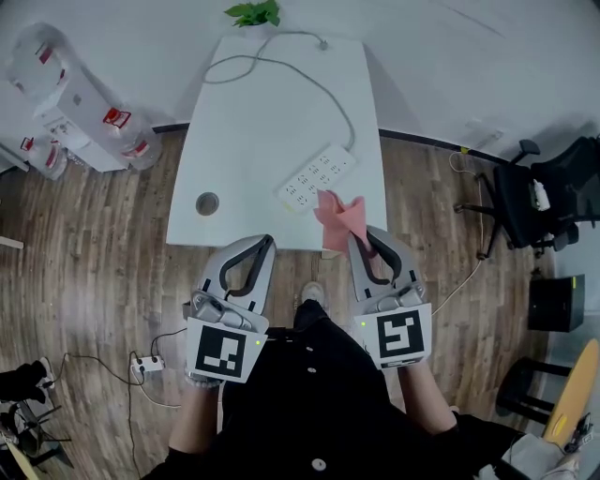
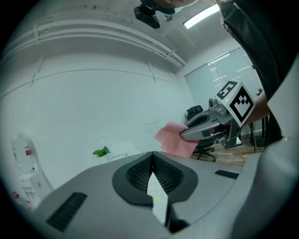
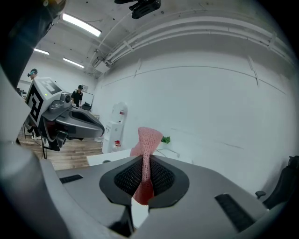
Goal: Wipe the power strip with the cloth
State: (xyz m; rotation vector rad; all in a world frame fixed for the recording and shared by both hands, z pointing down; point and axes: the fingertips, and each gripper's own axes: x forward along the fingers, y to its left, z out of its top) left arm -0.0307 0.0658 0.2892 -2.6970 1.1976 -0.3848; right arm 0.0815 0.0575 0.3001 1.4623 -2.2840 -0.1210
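While aloft, right tongs (image 1: 360, 246) around cloth (image 1: 336, 214).

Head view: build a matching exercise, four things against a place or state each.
Things:
1. power strip
2. pink cloth
3. left gripper
4. plant

Places or states:
A. jaws together, nothing between them
B. at the table's far end
C. lying on the white table, cable attached
D. pinched in the jaws of the right gripper

Pairs: 1-C, 2-D, 3-A, 4-B
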